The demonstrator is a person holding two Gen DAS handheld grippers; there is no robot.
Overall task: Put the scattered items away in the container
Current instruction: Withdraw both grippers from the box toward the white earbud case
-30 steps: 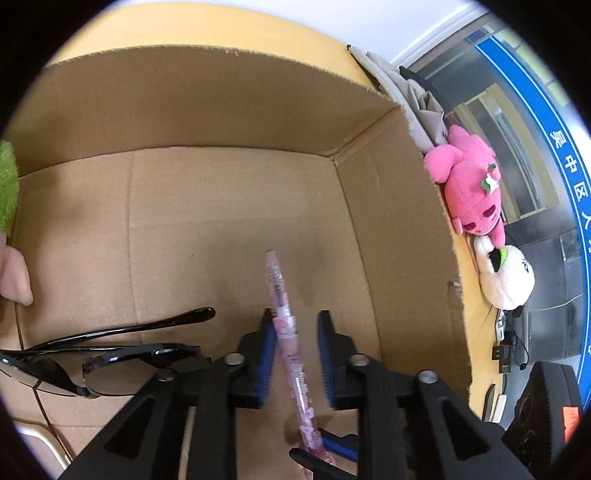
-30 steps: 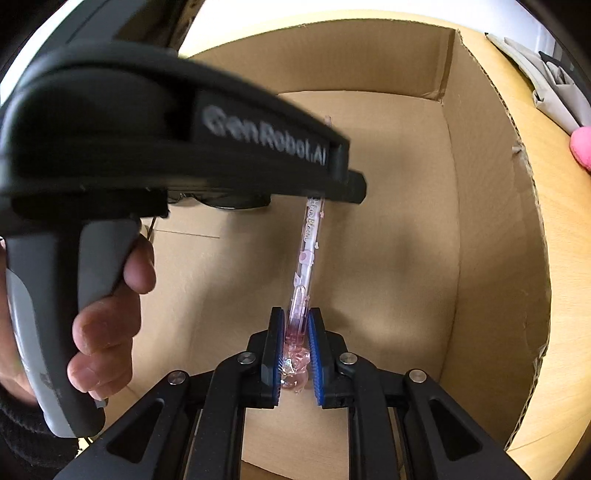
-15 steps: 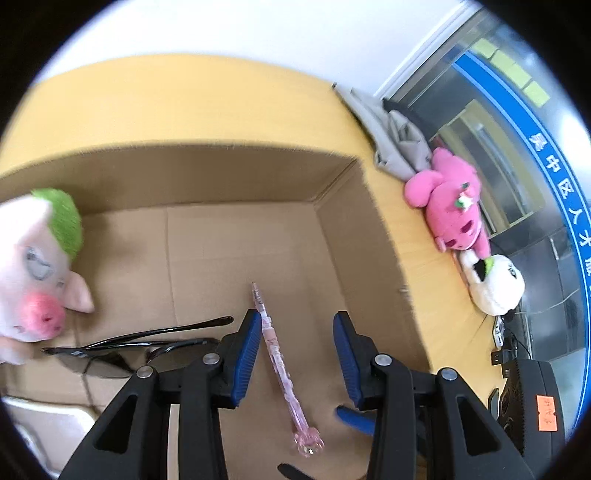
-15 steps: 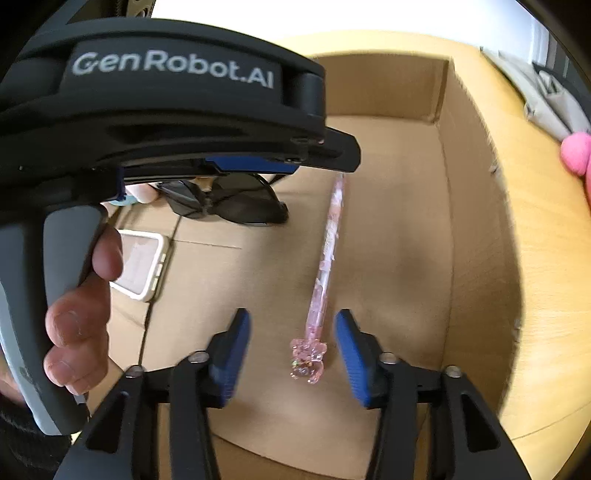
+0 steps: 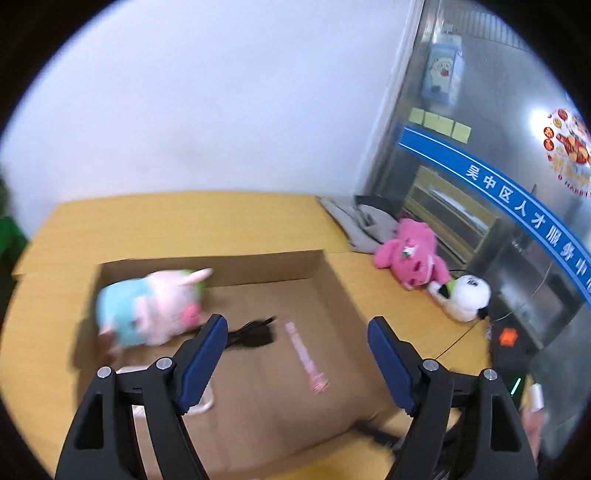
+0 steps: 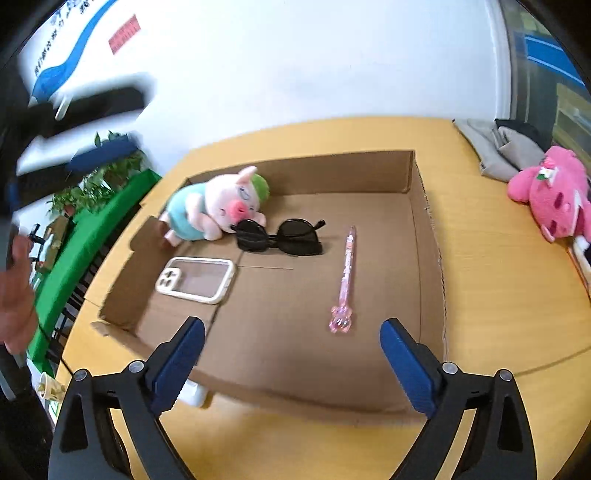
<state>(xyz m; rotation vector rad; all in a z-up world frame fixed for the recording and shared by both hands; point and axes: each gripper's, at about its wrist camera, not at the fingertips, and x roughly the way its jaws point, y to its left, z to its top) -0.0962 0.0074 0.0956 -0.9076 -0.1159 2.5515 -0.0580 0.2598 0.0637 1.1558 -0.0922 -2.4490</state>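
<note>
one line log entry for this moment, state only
left gripper: open, empty | right gripper: open, empty | pink pen: flat in cardboard box | pink plush: outside on table

Chinese lettering on a blue band, little else legible

In the left wrist view, at three o'clock, a blue band (image 5: 517, 206) runs across the glass partition (image 5: 480, 110) and carries white characters reading 吴中区人才服务中, cut off at the frame edge; at two o'clock a round red sticker (image 5: 569, 144) shows small Latin letters too blurred to read. In the right wrist view, at eleven o'clock, a red label (image 6: 124, 34) on the white wall (image 6: 295, 66) bears unreadable print
</note>
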